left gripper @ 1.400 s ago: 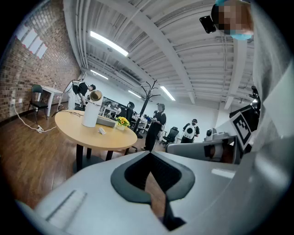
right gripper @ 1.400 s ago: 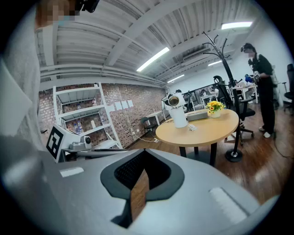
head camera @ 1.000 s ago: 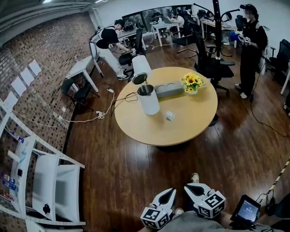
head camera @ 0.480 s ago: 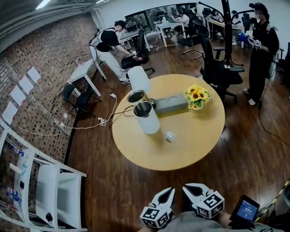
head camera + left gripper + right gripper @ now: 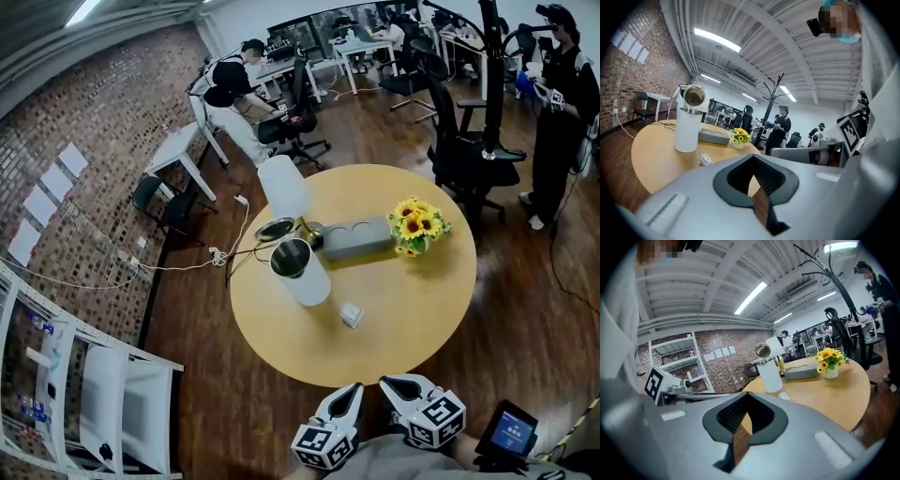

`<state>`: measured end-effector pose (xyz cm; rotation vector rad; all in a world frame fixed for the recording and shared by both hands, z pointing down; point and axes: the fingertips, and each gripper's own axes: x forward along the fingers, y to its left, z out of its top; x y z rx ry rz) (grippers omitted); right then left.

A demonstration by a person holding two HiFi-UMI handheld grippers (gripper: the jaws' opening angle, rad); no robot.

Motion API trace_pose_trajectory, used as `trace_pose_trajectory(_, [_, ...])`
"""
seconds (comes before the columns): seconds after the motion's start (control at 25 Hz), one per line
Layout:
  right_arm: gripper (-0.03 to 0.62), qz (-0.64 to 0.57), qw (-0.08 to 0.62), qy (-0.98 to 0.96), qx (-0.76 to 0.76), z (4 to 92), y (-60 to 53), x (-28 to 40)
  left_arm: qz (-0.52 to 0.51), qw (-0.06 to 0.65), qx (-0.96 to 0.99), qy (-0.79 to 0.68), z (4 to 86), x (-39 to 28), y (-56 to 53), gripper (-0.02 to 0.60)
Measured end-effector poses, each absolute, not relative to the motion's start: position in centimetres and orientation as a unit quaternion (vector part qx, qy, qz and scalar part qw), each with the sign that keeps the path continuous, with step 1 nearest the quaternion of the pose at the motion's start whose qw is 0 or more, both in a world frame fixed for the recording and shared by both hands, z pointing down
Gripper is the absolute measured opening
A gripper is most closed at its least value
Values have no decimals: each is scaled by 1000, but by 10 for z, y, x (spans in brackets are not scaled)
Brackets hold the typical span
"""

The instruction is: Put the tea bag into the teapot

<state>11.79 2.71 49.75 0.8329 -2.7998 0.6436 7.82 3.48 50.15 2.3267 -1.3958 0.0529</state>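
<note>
left gripper (image 5: 349, 398), right gripper (image 5: 398, 386): jaws closed on nothing, low centre, short of table (image 5: 422, 319) | tea bag (image 5: 351, 315) seen mid-frame, straight above left gripper, judged nearer it | teapot (image 5: 302, 272), lid open, just upper left of bag

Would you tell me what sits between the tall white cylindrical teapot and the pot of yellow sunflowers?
A grey rectangular box lies between the white cylindrical teapot and the yellow sunflowers, as the head view shows.
</note>
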Motion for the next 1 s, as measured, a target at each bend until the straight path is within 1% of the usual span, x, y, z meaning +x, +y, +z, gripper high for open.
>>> trace_pose_trajectory(0.12, [8, 219, 78, -934, 271, 499, 9, 115, 23, 216, 834, -507, 502, 76, 18, 0])
trace_pose_trajectory(0.4, [8, 214, 82, -932, 282, 508, -43, 90, 19, 215, 838, -501, 512, 47, -33, 0])
trace_pose_trajectory(1.0, [8, 181, 89, -907, 369, 500, -119, 15, 8, 205, 873, -443, 508, -40, -114, 0])
